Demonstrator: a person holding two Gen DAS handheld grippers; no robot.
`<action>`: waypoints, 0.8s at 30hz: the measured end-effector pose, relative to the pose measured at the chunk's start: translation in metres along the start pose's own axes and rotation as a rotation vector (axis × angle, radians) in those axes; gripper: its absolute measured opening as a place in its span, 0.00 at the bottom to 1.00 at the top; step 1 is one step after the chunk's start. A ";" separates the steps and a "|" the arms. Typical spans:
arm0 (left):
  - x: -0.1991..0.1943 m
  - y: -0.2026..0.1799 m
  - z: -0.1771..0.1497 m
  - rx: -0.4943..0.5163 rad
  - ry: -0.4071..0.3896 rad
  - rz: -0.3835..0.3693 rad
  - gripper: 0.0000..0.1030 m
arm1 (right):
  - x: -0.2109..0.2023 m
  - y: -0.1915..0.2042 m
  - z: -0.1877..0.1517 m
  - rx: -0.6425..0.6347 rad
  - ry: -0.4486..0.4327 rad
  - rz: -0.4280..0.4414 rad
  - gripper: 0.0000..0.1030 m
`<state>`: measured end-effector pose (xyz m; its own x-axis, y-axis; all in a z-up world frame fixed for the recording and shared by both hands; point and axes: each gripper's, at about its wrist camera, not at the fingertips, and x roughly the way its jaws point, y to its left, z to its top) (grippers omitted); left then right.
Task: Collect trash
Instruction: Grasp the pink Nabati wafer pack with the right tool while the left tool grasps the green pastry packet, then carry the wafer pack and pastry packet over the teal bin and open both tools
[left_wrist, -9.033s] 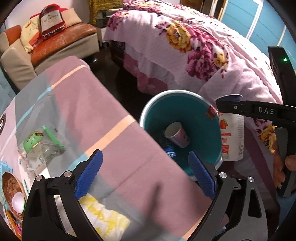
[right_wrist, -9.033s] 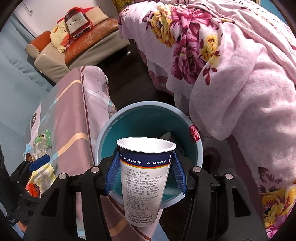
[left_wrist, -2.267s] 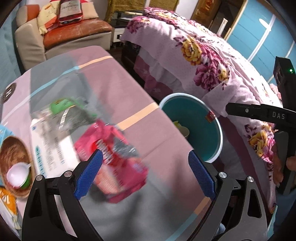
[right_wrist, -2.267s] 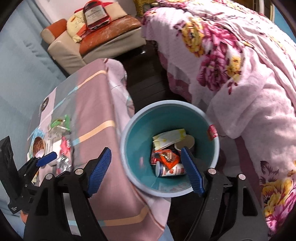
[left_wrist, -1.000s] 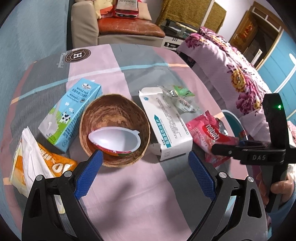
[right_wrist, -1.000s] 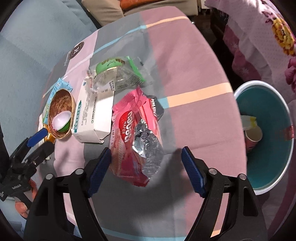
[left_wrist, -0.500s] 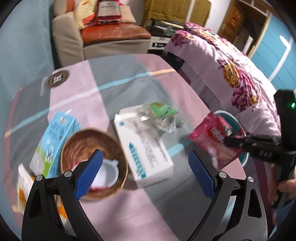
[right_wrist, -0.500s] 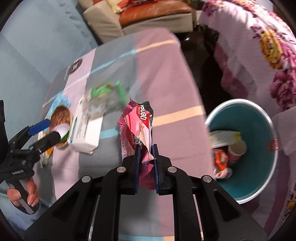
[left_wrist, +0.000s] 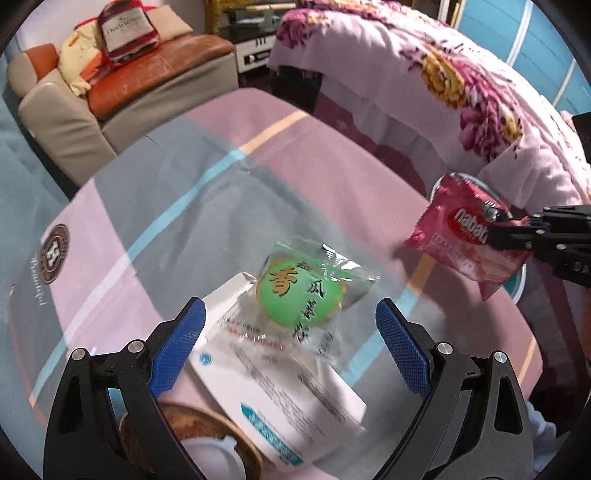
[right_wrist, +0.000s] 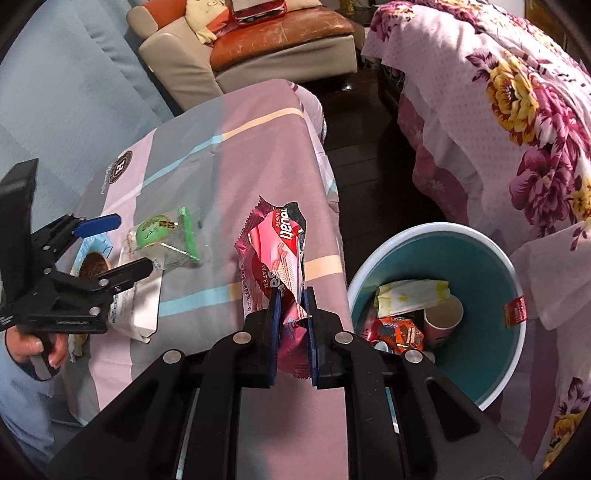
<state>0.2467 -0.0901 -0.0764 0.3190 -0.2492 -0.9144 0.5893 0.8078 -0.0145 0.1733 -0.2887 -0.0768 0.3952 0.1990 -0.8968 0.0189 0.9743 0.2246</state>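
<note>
Above the counter's (right_wrist: 258, 155) edge beside the bin (right_wrist: 491, 258), my right gripper (right_wrist: 291, 314) pinches the pink wafer wrapper (right_wrist: 275, 258); my left gripper (left_wrist: 291, 332) hangs spread over the green snack packet (left_wrist: 303, 291).

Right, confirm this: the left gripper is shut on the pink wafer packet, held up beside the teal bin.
Wrong gripper. The right gripper is shut on the pink wafer packet, held up beside the teal bin, as the right wrist view shows. The left gripper is open, holding nothing.

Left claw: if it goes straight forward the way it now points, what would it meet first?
Probably the green snack packet: it lies on the white box, centred between the open left claw fingers. Depth is unclear.
</note>
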 end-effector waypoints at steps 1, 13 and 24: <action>0.004 0.001 0.000 -0.002 0.005 -0.015 0.91 | 0.002 -0.002 0.001 0.006 0.003 0.005 0.12; 0.002 -0.013 -0.009 -0.030 -0.042 -0.040 0.63 | 0.008 -0.008 0.004 0.022 -0.004 0.023 0.12; -0.029 -0.040 -0.028 -0.102 -0.090 -0.034 0.63 | -0.024 -0.021 -0.007 0.049 -0.074 0.034 0.12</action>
<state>0.1931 -0.0996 -0.0610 0.3684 -0.3210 -0.8725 0.5236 0.8471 -0.0906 0.1572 -0.3135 -0.0623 0.4634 0.2215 -0.8580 0.0486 0.9604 0.2742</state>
